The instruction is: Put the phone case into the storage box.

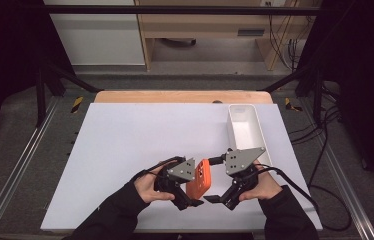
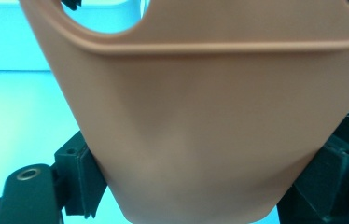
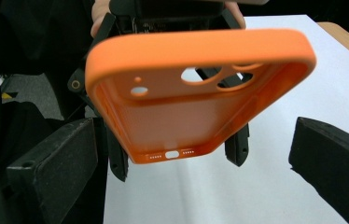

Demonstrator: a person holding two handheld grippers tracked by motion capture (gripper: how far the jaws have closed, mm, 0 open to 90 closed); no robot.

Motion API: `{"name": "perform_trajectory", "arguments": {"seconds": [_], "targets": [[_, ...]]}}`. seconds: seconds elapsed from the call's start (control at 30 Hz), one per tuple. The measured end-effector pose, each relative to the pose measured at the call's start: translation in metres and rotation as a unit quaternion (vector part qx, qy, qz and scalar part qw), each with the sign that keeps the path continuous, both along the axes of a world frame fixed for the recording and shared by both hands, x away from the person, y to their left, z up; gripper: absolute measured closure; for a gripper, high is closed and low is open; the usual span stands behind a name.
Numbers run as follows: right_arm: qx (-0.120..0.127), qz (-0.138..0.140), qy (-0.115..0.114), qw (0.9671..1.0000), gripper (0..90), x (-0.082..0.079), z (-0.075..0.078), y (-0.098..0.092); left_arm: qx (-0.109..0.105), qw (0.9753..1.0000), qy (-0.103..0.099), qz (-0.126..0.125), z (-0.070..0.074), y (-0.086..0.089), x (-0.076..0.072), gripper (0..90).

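An orange phone case (image 1: 198,181) is held just above the white mat near the table's front edge. My left gripper (image 1: 191,196) is shut on it; in the left gripper view the case's smooth back (image 2: 210,116) spans the frame, with the black jaws pressed on its two sides near its lower end. My right gripper (image 1: 221,201) stands open just right of the case. In the right gripper view the case (image 3: 200,93) shows its hollow inside and camera cut-outs, ahead of the wide-open right gripper (image 3: 191,172), whose pads (image 3: 56,172) do not touch it.
A long white tray (image 1: 231,129) lies at the right side of the mat, just beyond my right gripper. The white mat (image 1: 125,145) covers most of the wooden table (image 1: 175,96). Black cables trail off the right side.
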State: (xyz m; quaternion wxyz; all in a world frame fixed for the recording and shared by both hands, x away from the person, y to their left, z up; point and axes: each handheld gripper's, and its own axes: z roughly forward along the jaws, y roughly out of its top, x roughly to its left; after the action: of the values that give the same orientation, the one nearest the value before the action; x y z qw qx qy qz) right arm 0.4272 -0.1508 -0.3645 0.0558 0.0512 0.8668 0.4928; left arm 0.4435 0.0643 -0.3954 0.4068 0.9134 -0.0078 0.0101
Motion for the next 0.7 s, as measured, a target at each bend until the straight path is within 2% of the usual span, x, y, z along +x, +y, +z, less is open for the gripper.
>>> {"name": "perform_trajectory", "arguments": {"seconds": [0.7], "targets": [[0.012,0.019,0.001,0.9997,6.3,0.002,-0.0028,0.0058,0.003,0.9998,0.007,-0.018,-0.0059,-0.009,-0.0025,15.2]]}}
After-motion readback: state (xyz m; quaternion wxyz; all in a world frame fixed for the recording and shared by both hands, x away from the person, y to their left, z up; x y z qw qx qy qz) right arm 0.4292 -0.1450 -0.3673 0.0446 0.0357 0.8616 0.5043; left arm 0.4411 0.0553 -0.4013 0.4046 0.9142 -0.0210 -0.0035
